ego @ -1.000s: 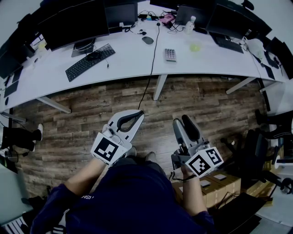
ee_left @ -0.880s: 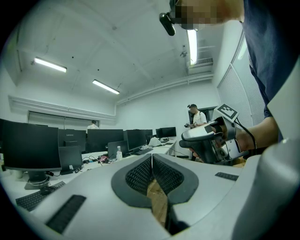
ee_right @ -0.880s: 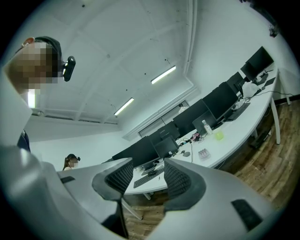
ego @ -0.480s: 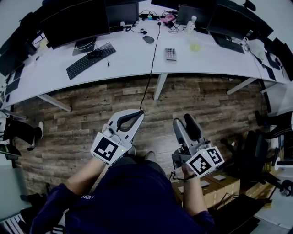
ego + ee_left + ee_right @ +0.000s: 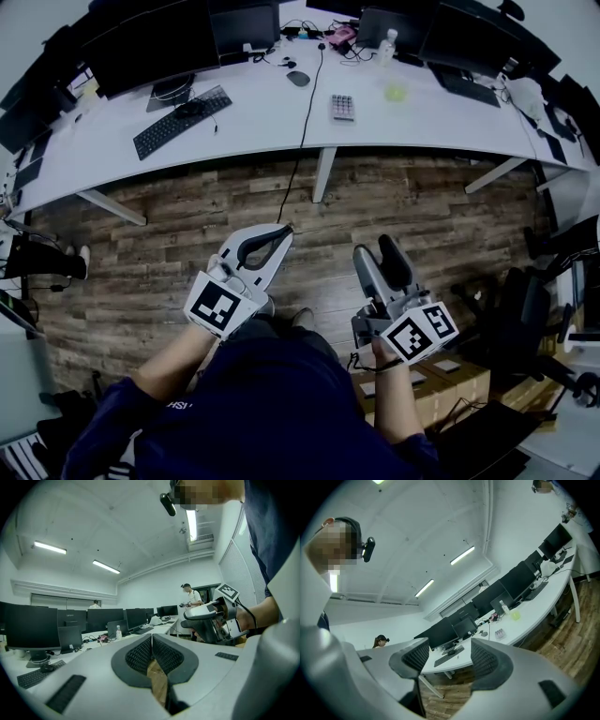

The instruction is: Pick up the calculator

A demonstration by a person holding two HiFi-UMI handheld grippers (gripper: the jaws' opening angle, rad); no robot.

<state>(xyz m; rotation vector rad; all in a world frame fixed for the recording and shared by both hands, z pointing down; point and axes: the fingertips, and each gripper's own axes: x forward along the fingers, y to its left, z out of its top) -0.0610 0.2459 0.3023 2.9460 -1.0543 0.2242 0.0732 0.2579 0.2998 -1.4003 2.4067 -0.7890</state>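
Right gripper (image 5: 375, 251), jaws just opening wide with nothing between, points toward the calculator (image 5: 343, 107) far off on the desk (image 5: 262, 117), likely prepping a grab; left gripper (image 5: 284, 231) sits clenched, empty.

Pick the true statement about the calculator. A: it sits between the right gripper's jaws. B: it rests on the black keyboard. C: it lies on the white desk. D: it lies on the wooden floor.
C: the calculator lies on the white desk; the right gripper, whose jaws have just been opening, has nothing between them.
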